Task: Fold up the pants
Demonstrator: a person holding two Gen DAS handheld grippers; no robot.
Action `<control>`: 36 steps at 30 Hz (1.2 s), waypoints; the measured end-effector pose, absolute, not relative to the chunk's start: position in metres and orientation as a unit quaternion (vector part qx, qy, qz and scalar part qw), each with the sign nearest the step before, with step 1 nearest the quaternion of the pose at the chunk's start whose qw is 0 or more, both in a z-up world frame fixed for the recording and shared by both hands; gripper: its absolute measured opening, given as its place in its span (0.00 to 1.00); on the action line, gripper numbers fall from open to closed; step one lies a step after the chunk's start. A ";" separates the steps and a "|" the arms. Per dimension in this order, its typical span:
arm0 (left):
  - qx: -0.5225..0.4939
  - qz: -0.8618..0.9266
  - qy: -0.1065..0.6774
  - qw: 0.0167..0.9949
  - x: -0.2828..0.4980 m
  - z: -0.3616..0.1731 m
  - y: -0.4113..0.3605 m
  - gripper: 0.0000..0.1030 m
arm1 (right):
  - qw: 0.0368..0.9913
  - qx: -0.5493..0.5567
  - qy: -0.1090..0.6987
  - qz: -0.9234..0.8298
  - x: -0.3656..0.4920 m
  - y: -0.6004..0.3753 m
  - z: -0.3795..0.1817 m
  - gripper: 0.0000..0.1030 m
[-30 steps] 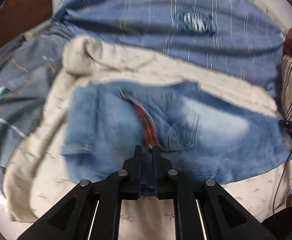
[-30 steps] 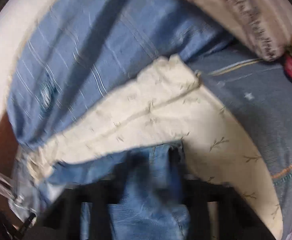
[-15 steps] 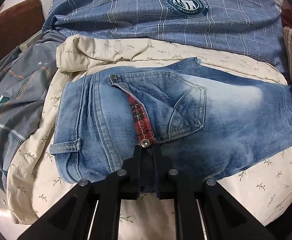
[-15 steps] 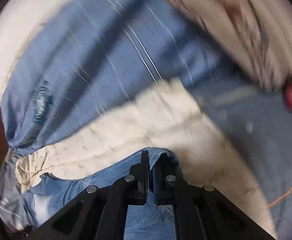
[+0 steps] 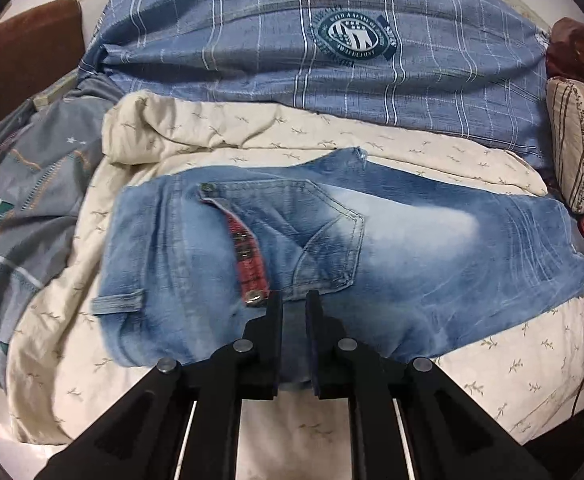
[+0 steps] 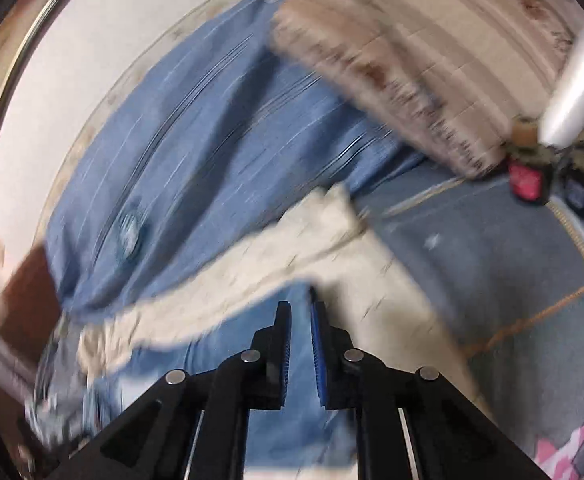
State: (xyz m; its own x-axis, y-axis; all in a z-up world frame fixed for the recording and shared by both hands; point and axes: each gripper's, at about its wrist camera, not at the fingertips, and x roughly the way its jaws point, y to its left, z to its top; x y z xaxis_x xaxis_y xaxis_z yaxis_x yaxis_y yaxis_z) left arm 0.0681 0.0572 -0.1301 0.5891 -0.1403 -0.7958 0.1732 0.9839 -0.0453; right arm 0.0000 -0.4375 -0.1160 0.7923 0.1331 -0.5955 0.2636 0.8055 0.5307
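Observation:
Light-blue jeans (image 5: 392, 248) lie folded across a cream leaf-print quilt (image 5: 252, 140), back pocket up, with a red plaid strip beside the pocket. My left gripper (image 5: 293, 300) is at their near edge, just below the pocket, shut on a fold of denim. The right wrist view is blurred by motion. There my right gripper (image 6: 301, 308) hovers over a narrow end of the jeans (image 6: 228, 360), whose hem reaches just past the fingertips. Its blue pads (image 6: 317, 344) stand almost together with denim showing in the slit.
A blue checked pillow (image 5: 332, 60) with a round badge lies behind the quilt, and a grey blanket (image 5: 24, 208) to its left. A striped beige cushion (image 5: 576, 140) sits at the right. Small red and dark devices (image 6: 528, 180) with a cable lie near that cushion.
The left gripper slid slightly along the jeans' near edge, still pinching it. The right gripper swung up and away, so the hem that wrapped its tips now sits just beyond them.

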 end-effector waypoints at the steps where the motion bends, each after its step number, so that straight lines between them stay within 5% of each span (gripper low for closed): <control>1: 0.019 -0.083 0.450 0.889 0.072 -0.136 0.054 0.10 | 0.895 0.298 0.332 -0.025 0.001 -0.427 -0.118 0.12; 12: 0.022 -0.078 0.466 0.881 0.076 -0.155 0.054 0.11 | 0.839 0.245 0.485 -0.031 0.021 -0.381 -0.176 0.10; 25: -0.001 -0.080 0.416 0.906 0.065 -0.118 0.074 0.11 | 0.872 0.275 0.404 0.015 -0.012 -0.359 -0.145 0.12; 26: 0.000 -0.074 0.407 0.910 0.066 -0.113 0.078 0.13 | 0.876 0.270 0.398 0.027 -0.009 -0.351 -0.142 0.12; 28: 0.007 -0.055 0.399 0.915 0.072 -0.107 0.084 0.33 | 0.879 0.252 0.401 0.060 0.005 -0.324 -0.140 0.12; 36: -0.011 0.016 0.438 0.899 0.093 -0.136 0.125 0.35 | 0.859 0.195 0.456 0.126 0.035 -0.234 -0.162 0.12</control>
